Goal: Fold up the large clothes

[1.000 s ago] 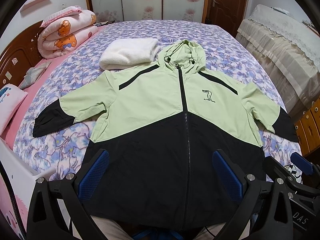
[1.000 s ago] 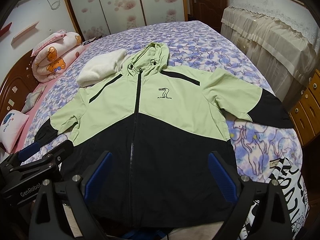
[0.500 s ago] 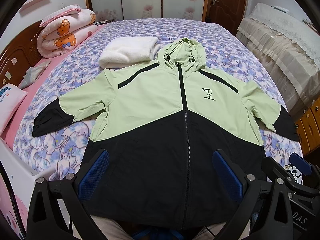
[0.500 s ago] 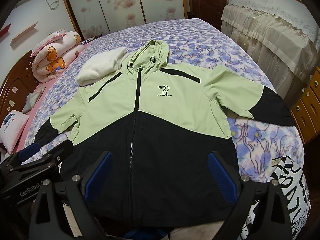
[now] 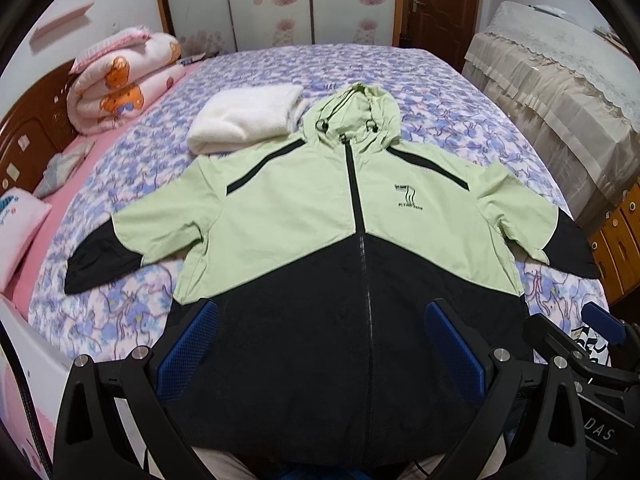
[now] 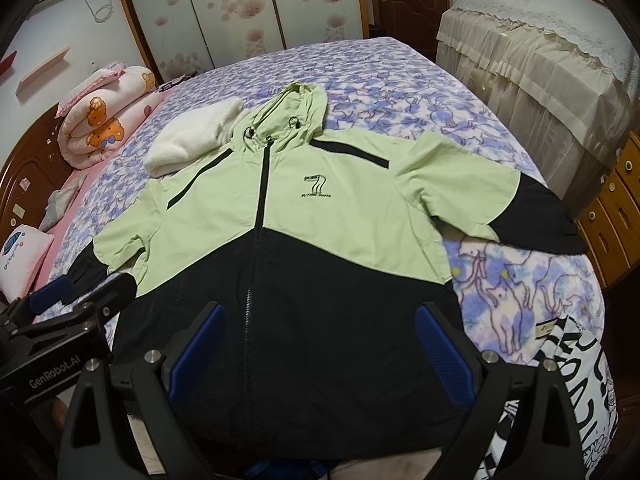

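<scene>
The jacket [image 5: 304, 240], light green above and black below, lies face up and spread flat on the bed [image 5: 440, 92], zipped closed, hood [image 5: 356, 116] pointing toward the far end and both sleeves extended outward. The black hem hangs at the near edge of the bed, directly below both tools. The left sleeve cuff [image 5: 96, 260] rests on the purple floral bedspread; the right sleeve cuff [image 6: 536, 220] reaches the bed's right edge.

Left gripper [image 5: 320, 348]: jaws spread wide, blue pads [image 5: 188, 344] visible on both sides, positioned above the black lower panel, holding nothing. Right gripper [image 6: 316, 344]: jaws likewise spread wide, above the same panel, holding nothing. Whether either gripper touches the fabric cannot be told. The two grippers sit side by side, each showing at the edge of the other's view.

A folded white fleece item [image 5: 244, 120] lies on the bed just beside the hood, its edge touching the jacket's left shoulder. A rolled pink quilt [image 5: 120, 84] with a bear print sits against the headboard [image 5: 28, 140]. A pillow [image 6: 20, 256] lies near it. A cloth-covered piece of furniture [image 6: 532, 52] stands to the right, contents hidden. A wooden drawer unit [image 6: 612, 216], drawers closed, stands beside the bed's right edge.
</scene>
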`<action>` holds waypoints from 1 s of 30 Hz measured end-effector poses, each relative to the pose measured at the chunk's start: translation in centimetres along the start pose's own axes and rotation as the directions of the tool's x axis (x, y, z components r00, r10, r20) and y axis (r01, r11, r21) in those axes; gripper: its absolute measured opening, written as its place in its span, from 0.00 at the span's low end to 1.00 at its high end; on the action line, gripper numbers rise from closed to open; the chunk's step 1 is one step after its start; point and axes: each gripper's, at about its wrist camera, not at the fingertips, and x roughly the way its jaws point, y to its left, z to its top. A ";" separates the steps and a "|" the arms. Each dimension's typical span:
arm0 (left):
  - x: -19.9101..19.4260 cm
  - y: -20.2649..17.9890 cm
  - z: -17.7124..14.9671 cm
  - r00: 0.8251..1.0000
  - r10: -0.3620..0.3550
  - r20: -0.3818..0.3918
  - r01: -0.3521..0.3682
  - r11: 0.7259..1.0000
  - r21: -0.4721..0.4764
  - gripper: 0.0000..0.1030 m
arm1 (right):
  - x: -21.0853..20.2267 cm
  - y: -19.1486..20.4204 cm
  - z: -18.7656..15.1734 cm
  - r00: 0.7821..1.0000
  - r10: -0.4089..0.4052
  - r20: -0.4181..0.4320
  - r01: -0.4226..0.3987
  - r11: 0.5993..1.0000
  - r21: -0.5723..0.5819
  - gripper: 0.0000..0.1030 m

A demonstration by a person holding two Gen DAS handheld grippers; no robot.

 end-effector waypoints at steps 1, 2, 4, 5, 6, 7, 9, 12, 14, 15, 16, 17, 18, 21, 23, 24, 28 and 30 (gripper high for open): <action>-0.1 -0.3 0.3 1.000 -0.001 0.007 0.001 1.000 0.009 0.99 | 0.0 -0.4 0.3 1.000 -0.002 0.003 0.002 1.000 0.004 0.93; -0.3 -0.7 0.7 1.000 -0.005 0.015 0.005 1.000 0.017 0.99 | 0.0 -0.5 0.4 1.000 -0.004 0.007 0.004 1.000 0.007 0.93; -0.5 -1.3 1.3 0.999 -0.016 0.031 0.015 0.999 0.033 0.99 | -0.2 -1.5 1.0 1.000 -0.007 0.016 0.006 1.000 0.018 0.93; -0.8 -1.7 1.8 0.999 -0.024 0.046 0.022 0.999 0.044 0.99 | -0.3 -2.2 1.6 1.000 -0.009 0.021 0.009 1.000 0.022 0.93; -0.9 -2.0 2.2 0.998 -0.031 0.057 0.028 0.998 0.051 0.99 | -0.5 -2.6 1.9 0.999 -0.016 0.029 0.015 1.000 0.026 0.93; -1.1 -2.2 2.6 0.997 -0.038 0.068 0.034 0.998 0.058 0.99 | -0.6 -3.0 2.3 0.999 -0.022 0.039 0.021 0.999 0.030 0.93; -1.3 -3.0 3.6 0.994 -0.060 0.093 0.053 0.996 0.077 0.99 | -0.9 -4.0 3.1 0.998 -0.035 0.058 0.032 0.999 0.040 0.93; -1.7 -4.4 5.2 0.988 -0.090 0.127 0.077 0.992 0.103 0.99 | -1.3 -5.9 4.3 0.995 -0.053 0.083 0.047 0.996 0.077 0.93; -1.9 -5.7 6.3 0.982 -0.111 0.153 0.093 0.988 0.125 0.99 | -1.4 -7.2 5.1 0.994 -0.070 0.080 0.062 0.993 0.104 0.93; -2.0 -6.4 6.9 0.978 -0.119 0.169 0.096 0.986 0.139 0.99 | -1.3 -7.9 5.5 0.994 -0.079 0.074 0.071 0.992 0.109 0.93; -2.2 -7.1 7.4 0.975 -0.126 0.185 0.098 0.983 0.153 0.99 | -1.3 -8.7 6.0 0.994 -0.086 0.072 0.077 0.990 0.115 0.93; -2.3 -7.8 7.9 0.970 -0.133 0.202 0.100 0.981 0.167 0.99 | -1.4 -9.6 6.3 0.992 -0.095 0.079 0.084 0.987 0.133 0.93; -2.5 -8.9 8.6 0.965 -0.138 0.222 0.098 0.978 0.182 0.99 | -1.6 -10.8 6.7 0.990 -0.105 0.094 0.090 0.984 0.153 0.93; -2.4 -11.1 10.1 0.957 -0.157 0.243 0.111 0.975 0.191 0.99 | -2.0 -14.1 7.3 0.980 -0.141 0.142 0.110 0.971 0.211 0.93; -1.9 -12.7 11.1 0.954 -0.185 0.235 0.140 0.970 0.197 0.99 | -2.1 -16.5 7.7 0.972 -0.167 0.166 0.121 0.959 0.256 0.93; -1.5 -13.5 11.6 0.954 -0.195 0.228 0.150 0.968 0.201 0.99 | -2.2 -17.8 7.9 0.969 -0.174 0.177 0.121 0.954 0.274 0.93; 0.4 -17.0 13.0 0.951 -0.204 0.232 0.153 0.964 0.217 0.99 | -2.4 -22.4 8.0 0.939 -0.243 0.245 0.146 0.923 0.356 0.93; 1.7 -18.5 13.3 0.953 -0.200 0.228 0.148 0.963 0.227 0.99 | -2.1 -24.3 7.9 0.923 -0.280 0.265 0.170 0.912 0.373 0.93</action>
